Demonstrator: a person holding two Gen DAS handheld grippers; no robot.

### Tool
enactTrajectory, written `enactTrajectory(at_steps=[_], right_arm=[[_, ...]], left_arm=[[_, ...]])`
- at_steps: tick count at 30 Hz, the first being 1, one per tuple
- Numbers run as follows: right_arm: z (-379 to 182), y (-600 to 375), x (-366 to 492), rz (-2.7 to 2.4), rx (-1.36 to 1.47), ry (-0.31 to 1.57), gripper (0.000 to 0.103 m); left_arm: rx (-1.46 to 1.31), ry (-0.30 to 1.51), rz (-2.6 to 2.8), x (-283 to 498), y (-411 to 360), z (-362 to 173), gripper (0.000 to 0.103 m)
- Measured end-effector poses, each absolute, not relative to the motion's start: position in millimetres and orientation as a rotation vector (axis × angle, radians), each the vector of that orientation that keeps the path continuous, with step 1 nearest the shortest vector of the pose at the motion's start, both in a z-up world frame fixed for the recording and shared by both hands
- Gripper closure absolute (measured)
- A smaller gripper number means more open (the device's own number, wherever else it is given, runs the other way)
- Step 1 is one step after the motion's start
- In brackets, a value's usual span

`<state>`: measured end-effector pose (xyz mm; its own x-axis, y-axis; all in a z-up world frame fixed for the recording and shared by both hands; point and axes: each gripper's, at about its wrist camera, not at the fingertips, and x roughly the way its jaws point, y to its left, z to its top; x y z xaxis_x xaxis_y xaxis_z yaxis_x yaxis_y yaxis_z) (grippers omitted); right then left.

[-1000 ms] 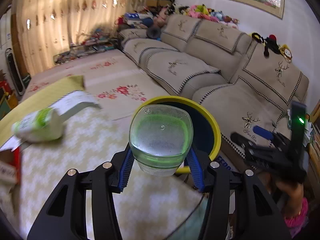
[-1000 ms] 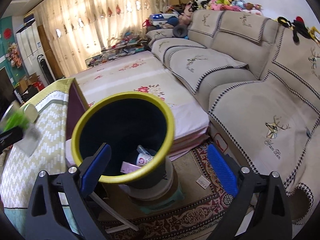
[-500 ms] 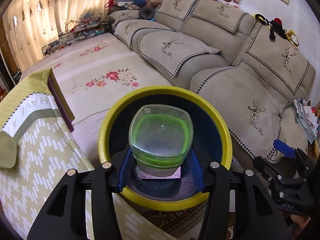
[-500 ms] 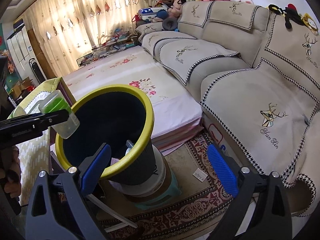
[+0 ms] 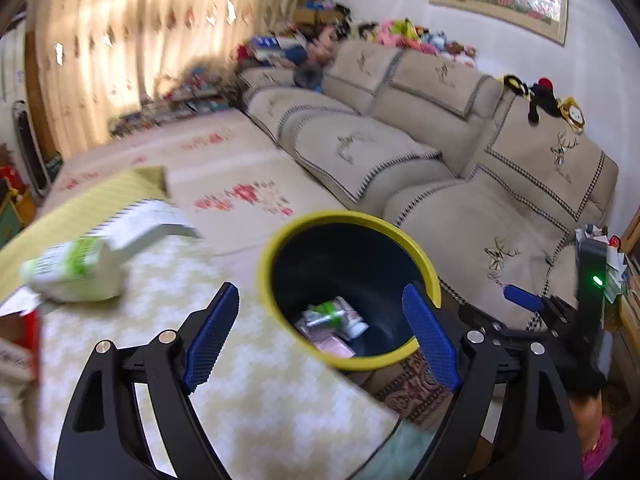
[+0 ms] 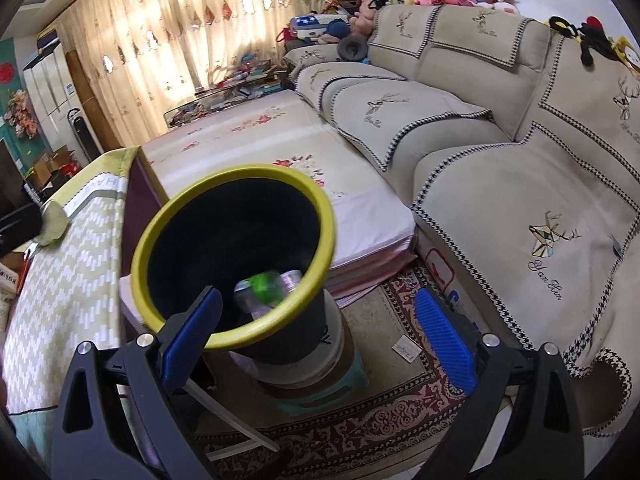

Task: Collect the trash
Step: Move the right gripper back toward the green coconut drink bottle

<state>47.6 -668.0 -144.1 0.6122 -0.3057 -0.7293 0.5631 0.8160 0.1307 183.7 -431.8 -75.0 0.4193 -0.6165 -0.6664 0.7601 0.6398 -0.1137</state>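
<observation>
A dark bin with a yellow rim (image 5: 344, 218) (image 6: 240, 172) stands beside the table. The green-tinted clear plastic cup (image 6: 266, 288) lies inside it among other wrappers (image 5: 334, 322). My left gripper (image 5: 320, 336) is open and empty, above the table edge just short of the bin. My right gripper (image 6: 316, 340) is open and empty, in front of the bin above the rug. A white and green bottle (image 5: 76, 270) lies on the table to the left.
The table has a yellow-white patterned cloth (image 5: 248, 392). A red box (image 5: 18, 352) sits at its left edge. A beige sofa (image 6: 520, 184) runs along the right. A patterned rug (image 6: 372, 420) lies under the bin's stool.
My left gripper opened and the cup dropped into the bin. The left gripper then pulled back toward the table. The right gripper stayed open near the bin.
</observation>
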Motion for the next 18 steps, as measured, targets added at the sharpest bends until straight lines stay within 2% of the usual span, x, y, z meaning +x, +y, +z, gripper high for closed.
enactTrajectory(at_steps=[8, 18], right_arm=[[-132.3, -622.8, 70.1, -0.415, 0.326, 0.760, 0.011], [-112.2, -535.3, 120.2, -0.177, 0.219, 0.767, 0.011]], left_arm=[[0.138, 0.656, -0.708, 163.0, -297.1, -43.3, 0.013], [0.052, 0.621, -0.451, 136.7, -137.5, -30.7, 0.012]])
